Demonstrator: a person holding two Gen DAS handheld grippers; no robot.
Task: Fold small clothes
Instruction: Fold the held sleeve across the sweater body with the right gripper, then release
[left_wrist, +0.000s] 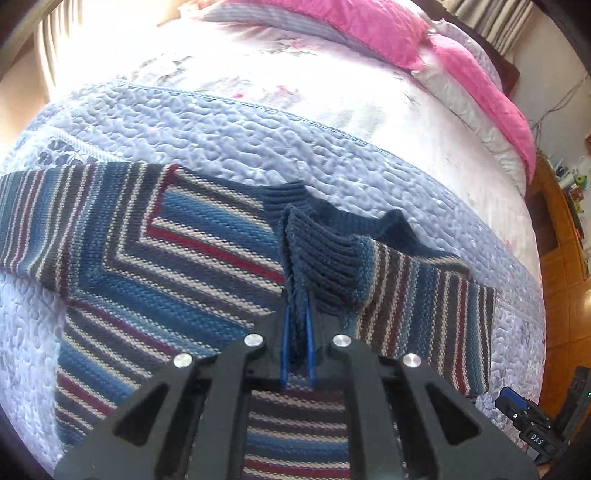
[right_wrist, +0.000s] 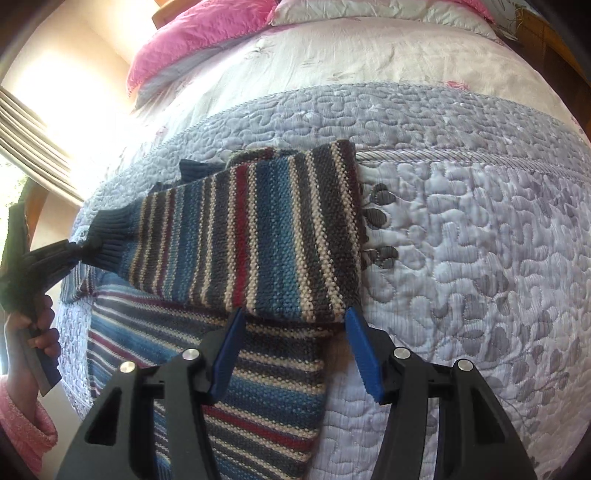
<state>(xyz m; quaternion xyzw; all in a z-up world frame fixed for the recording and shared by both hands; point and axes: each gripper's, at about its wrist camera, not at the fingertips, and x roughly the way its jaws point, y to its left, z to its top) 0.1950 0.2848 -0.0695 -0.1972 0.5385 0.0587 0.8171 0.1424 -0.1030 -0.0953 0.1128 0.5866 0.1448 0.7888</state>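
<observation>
A small striped knit sweater (left_wrist: 177, 258) in blue, maroon and cream lies flat on the bed. My left gripper (left_wrist: 297, 299) is shut on the navy ribbed cuff (left_wrist: 325, 258) of one sleeve, held just above the sweater's body. In the right wrist view that sleeve (right_wrist: 258, 236) is folded across the sweater body (right_wrist: 266, 387), with the left gripper (right_wrist: 79, 254) pinching the cuff (right_wrist: 110, 240) at the far left. My right gripper (right_wrist: 295, 314) is open, its blue fingers (right_wrist: 229, 350) straddling the near edge of the folded sleeve at the shoulder.
The lilac quilted bedspread (right_wrist: 461, 258) stretches free to the right of the sweater. Pink pillows (left_wrist: 369, 26) lie at the head of the bed. A hand (right_wrist: 40, 332) in a pink sleeve (right_wrist: 22, 432) holds the left gripper. Wooden furniture (left_wrist: 561, 240) stands beside the bed.
</observation>
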